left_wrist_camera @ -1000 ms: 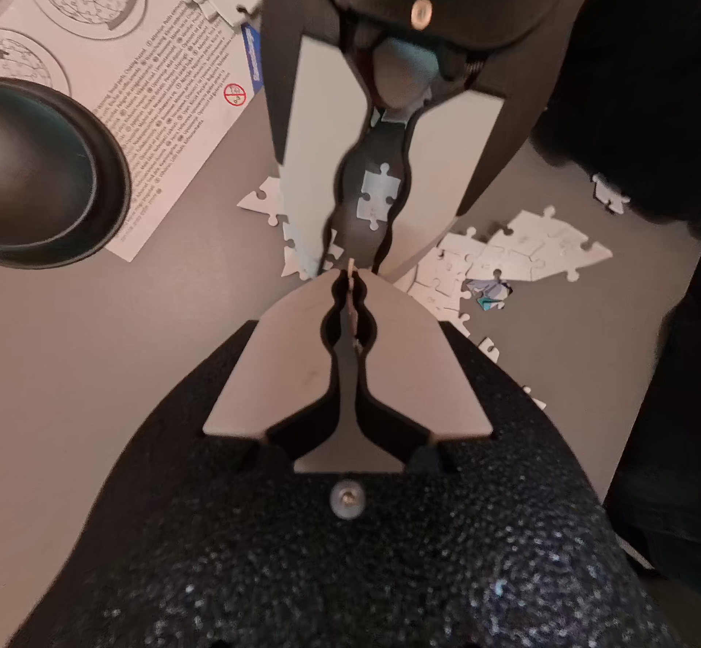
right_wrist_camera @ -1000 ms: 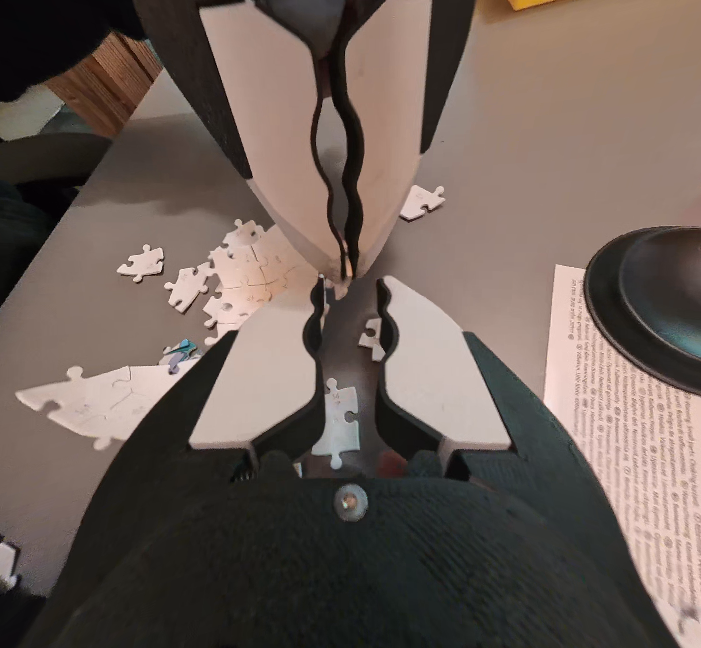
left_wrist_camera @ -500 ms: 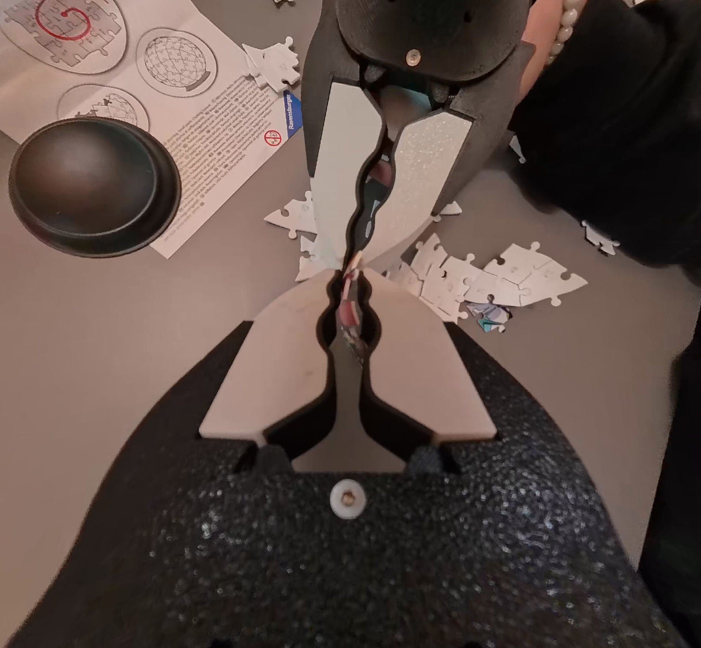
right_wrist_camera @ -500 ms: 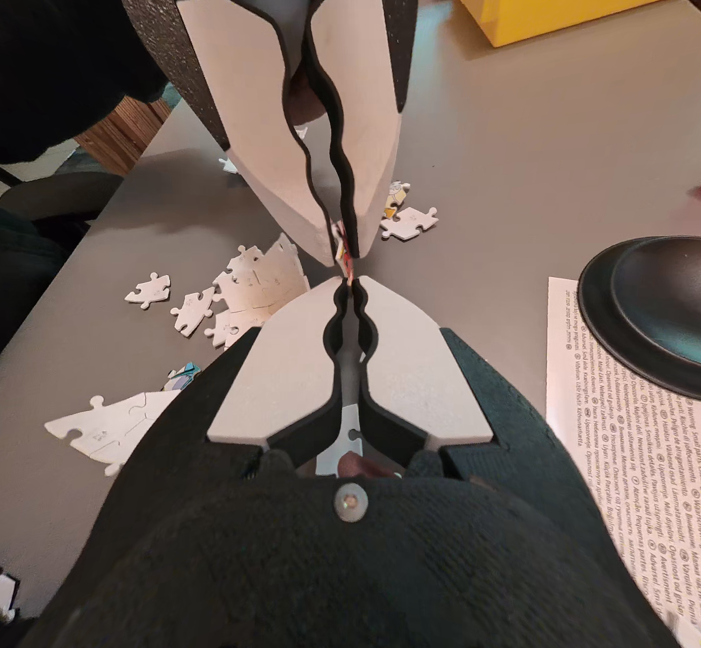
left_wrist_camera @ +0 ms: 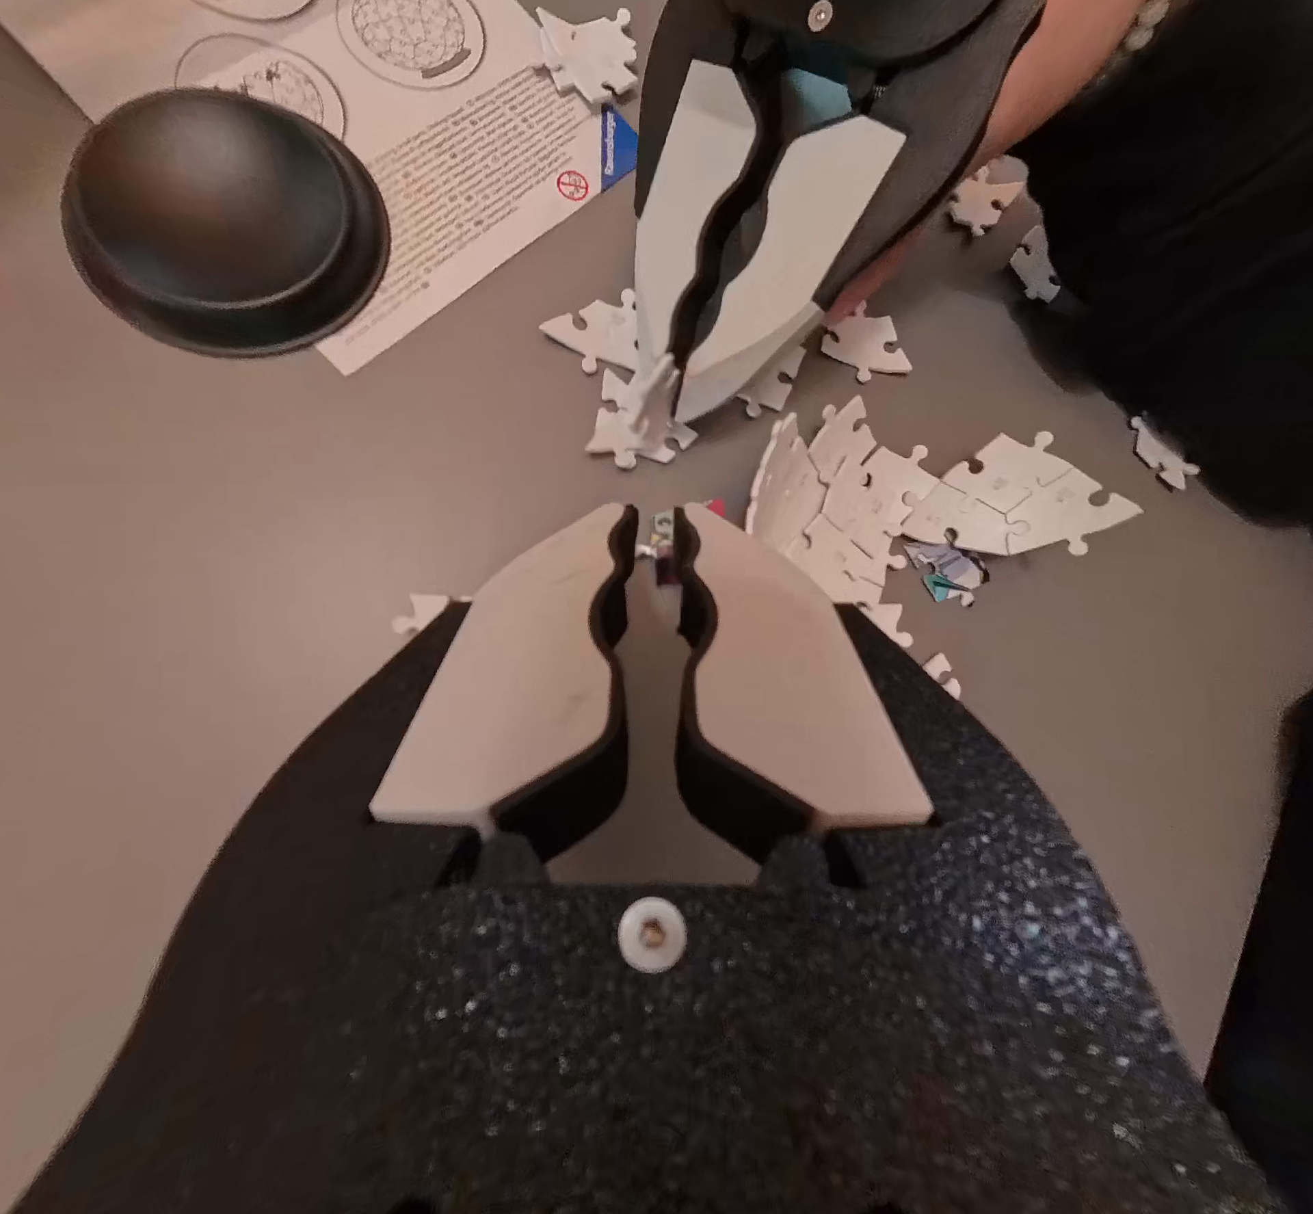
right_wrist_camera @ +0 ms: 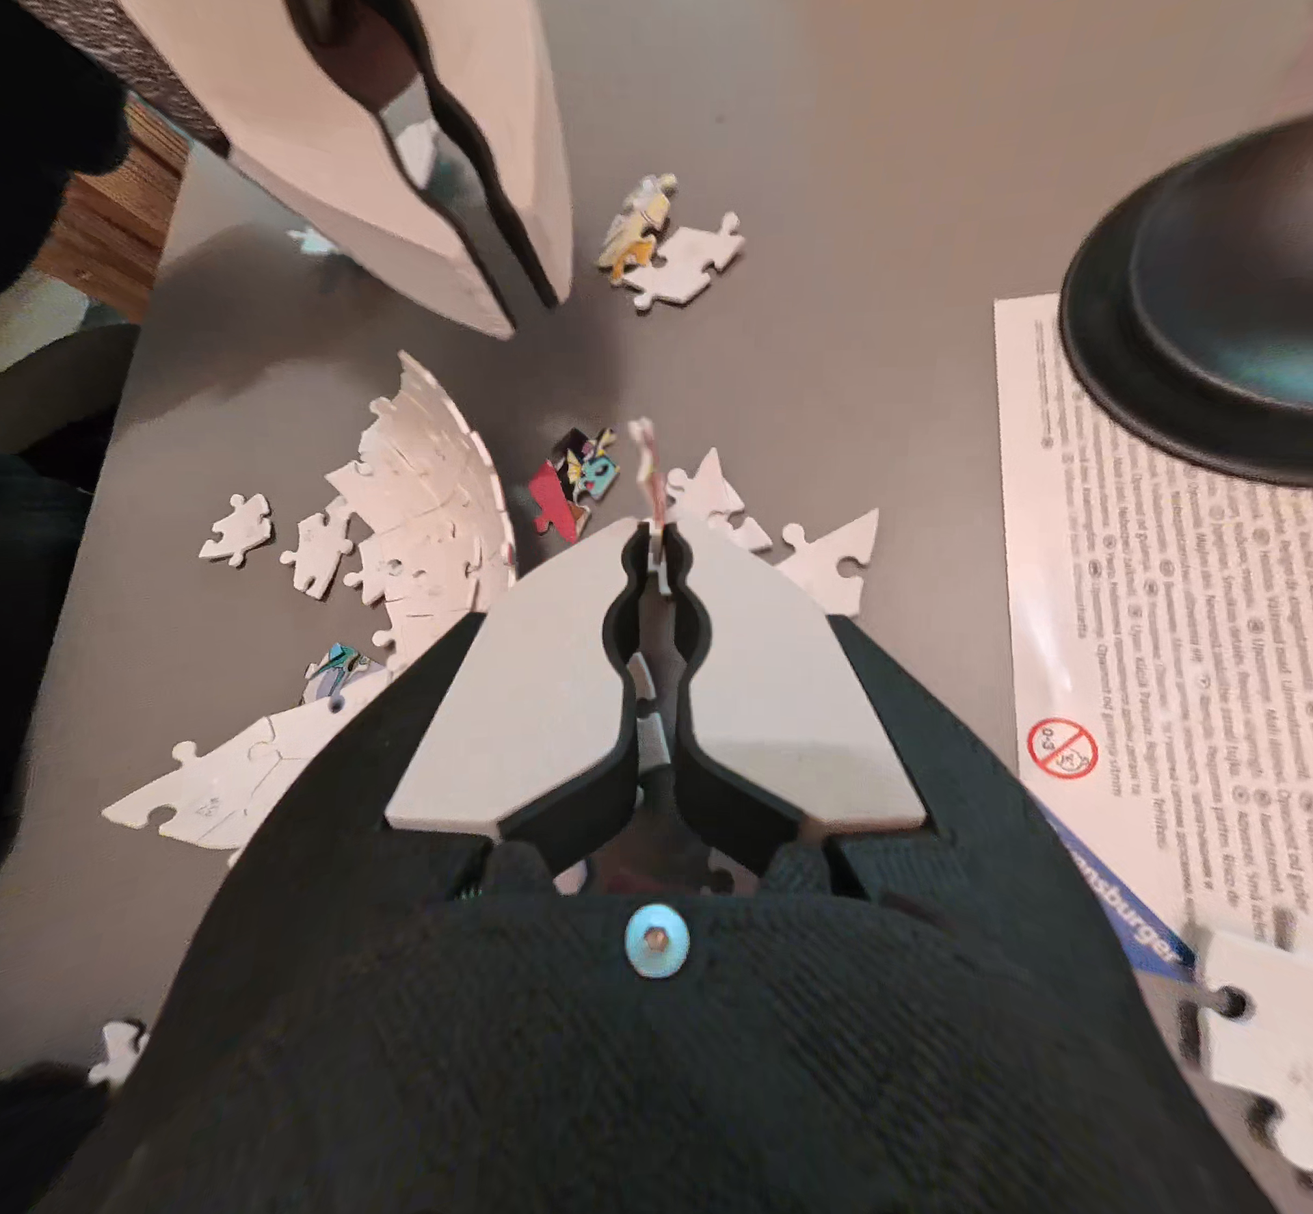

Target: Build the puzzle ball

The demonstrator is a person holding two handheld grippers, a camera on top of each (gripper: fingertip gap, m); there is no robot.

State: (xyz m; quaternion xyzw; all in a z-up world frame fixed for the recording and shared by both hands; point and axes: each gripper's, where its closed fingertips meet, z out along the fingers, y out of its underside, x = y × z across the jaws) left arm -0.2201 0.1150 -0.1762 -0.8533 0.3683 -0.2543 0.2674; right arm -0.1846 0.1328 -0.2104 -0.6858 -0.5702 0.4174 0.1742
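Note:
My right gripper (right_wrist_camera: 657, 530) is shut on a puzzle piece (right_wrist_camera: 648, 469) that stands edge-on out of its tips. In the left wrist view this gripper (left_wrist_camera: 671, 366) points down over loose white pieces with the piece (left_wrist_camera: 650, 402) at its tip. My left gripper (left_wrist_camera: 655, 520) is slightly open and empty; in the right wrist view it (right_wrist_camera: 529, 309) hangs at the upper left. A colourful piece (right_wrist_camera: 575, 483) lies on the grey table under it and shows between its fingers (left_wrist_camera: 664, 544). A curved joined section (right_wrist_camera: 426, 505) of white pieces lies beside it (left_wrist_camera: 831, 505).
A black dome stand (left_wrist_camera: 220, 220) sits on a printed instruction sheet (left_wrist_camera: 462, 135) at the left; in the right wrist view both lie at the right, stand (right_wrist_camera: 1208, 341) and sheet (right_wrist_camera: 1137, 576). A flat joined section (left_wrist_camera: 1016, 498) and loose pieces (right_wrist_camera: 682, 270) lie scattered. A person's sleeve (left_wrist_camera: 1172, 256) is at the right. Tip to tip, the grippers are about 6 cm apart.
The two grippers, tip to tip before, have pulled apart. My left gripper has opened and the colourful piece now lies on the table. My right gripper holds its piece.

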